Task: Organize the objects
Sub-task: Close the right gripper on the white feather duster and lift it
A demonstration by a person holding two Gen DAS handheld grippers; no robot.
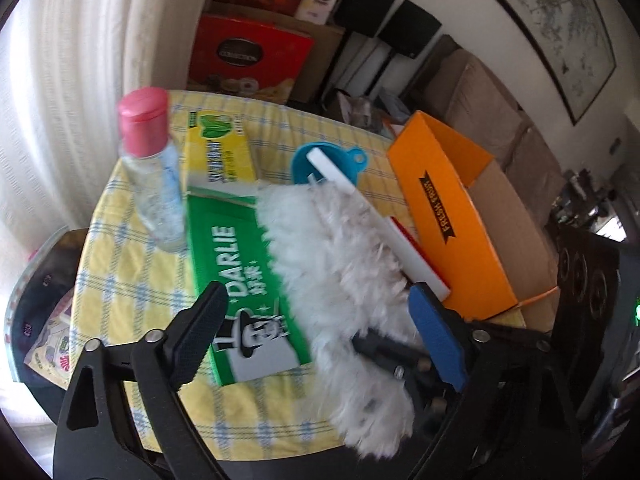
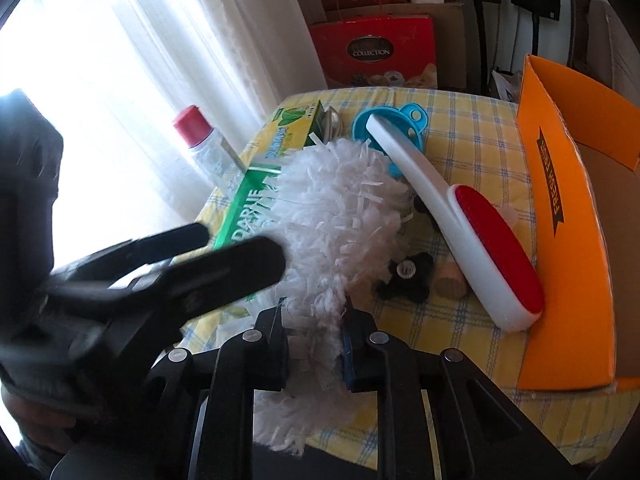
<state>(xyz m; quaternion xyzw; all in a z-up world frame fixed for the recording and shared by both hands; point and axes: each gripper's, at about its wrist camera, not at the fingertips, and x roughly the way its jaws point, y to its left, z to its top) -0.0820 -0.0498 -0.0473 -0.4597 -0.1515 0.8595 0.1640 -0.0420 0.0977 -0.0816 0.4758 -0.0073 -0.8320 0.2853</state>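
Jaws of right gripper [image 2: 314, 344] pinched on fluffy white duster [image 2: 332, 216] lying across Darlie toothpaste box [image 1: 240, 280] on table [image 1: 132, 280]; left gripper [image 1: 320, 316] wide open, holding nothing

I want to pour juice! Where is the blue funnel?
The blue funnel sits at the table's far end, partly under the lint brush handle, between the yellow-green box and the orange box.

The fluffy white duster [image 2: 332, 216] fills the space right ahead of the right tongs [image 2: 314, 350]. The orange box [image 2: 568, 248] blocks their right side. The left tongs [image 2: 240, 256] crowd their left. Bare counter [image 2: 452, 320] lies between duster and box.
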